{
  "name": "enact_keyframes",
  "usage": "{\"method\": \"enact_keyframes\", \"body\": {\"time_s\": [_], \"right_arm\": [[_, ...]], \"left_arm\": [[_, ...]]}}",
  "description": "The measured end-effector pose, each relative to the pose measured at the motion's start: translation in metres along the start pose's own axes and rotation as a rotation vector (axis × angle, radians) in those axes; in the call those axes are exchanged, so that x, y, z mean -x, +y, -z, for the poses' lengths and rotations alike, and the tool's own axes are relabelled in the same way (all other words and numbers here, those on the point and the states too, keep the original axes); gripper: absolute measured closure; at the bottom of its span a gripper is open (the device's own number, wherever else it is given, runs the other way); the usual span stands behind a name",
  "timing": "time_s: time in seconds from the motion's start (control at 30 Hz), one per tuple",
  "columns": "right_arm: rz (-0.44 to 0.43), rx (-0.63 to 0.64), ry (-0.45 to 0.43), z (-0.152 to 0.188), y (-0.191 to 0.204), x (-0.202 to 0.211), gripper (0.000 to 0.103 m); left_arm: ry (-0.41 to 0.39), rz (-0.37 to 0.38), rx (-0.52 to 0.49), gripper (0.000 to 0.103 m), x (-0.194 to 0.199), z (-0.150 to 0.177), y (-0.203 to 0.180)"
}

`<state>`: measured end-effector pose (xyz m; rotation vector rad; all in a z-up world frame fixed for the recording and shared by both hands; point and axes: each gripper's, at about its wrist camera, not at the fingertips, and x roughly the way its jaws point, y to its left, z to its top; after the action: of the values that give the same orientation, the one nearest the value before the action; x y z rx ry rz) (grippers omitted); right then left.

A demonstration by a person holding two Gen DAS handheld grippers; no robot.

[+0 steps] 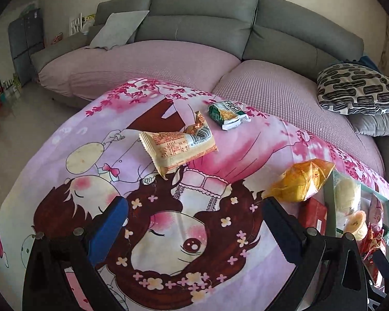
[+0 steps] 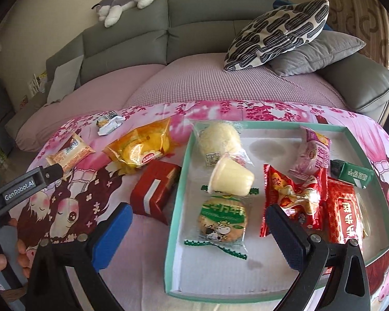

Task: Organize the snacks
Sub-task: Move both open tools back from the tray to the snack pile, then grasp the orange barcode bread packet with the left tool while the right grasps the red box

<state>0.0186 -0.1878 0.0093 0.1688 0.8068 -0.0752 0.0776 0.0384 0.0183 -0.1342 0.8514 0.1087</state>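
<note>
Snacks lie on a cartoon-print cloth (image 1: 64,176) over a table, some already in a tray.
Left wrist view: the left gripper (image 1: 194,223) hangs with jaws spread wide and empty; an orange wafer packet (image 1: 176,147) and a green snack packet (image 1: 227,114) lie ahead. Right wrist view: the right gripper (image 2: 198,233), jaws wide apart and empty, hovers over the teal-rimmed tray (image 2: 176,197) above a green cookie packet (image 2: 221,219); a red box (image 2: 154,188) sits just outside.
</note>
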Motion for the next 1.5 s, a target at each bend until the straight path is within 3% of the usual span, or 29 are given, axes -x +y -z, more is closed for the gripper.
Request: {"method": "enact_keyframes", "body": {"time_s": [0.23,0.33,0.47,0.7,0.9,0.97,1.1,1.17,1.27,1.5], "right_arm": [[-0.032,0.025,0.002,-0.005,0.021,-0.008,0.0],[-0.039,0.017,0.007,-0.01,0.025,-0.011,0.002],[-0.033,0.02,0.028,-0.017,0.034,-0.018,0.016],[-0.028,0.056,0.09,-0.028,0.053,-0.038,0.032],[0.003,0.058,0.158,-0.029,0.059,-0.062,0.041],[0.015,0.052,0.178,-0.028,0.058,-0.068,0.045],[0.032,0.055,0.187,-0.027,0.059,-0.075,0.047],[0.038,0.066,0.188,-0.027,0.062,-0.078,0.048],[0.061,0.085,0.184,-0.028,0.066,-0.082,0.054],[0.039,0.063,0.197,-0.025,0.064,-0.091,0.057]], "left_arm": [[0.002,0.037,-0.018,0.0,-0.01,-0.015,0.009],[-0.003,0.057,-0.082,0.0,-0.015,-0.028,0.009],[-0.03,0.047,-0.192,0.001,-0.019,-0.051,0.009],[0.065,0.109,-0.314,0.001,-0.053,-0.079,0.01],[0.104,0.094,-0.429,0.002,-0.077,-0.088,0.006],[0.129,0.107,-0.435,0.011,-0.085,-0.09,0.007],[0.172,0.132,-0.44,0.019,-0.1,-0.086,0.007],[0.202,0.167,-0.423,0.035,-0.107,-0.083,0.007],[0.234,0.179,-0.408,0.05,-0.118,-0.075,0.005],[0.215,0.177,-0.364,0.06,-0.119,-0.068,0.007]]}}
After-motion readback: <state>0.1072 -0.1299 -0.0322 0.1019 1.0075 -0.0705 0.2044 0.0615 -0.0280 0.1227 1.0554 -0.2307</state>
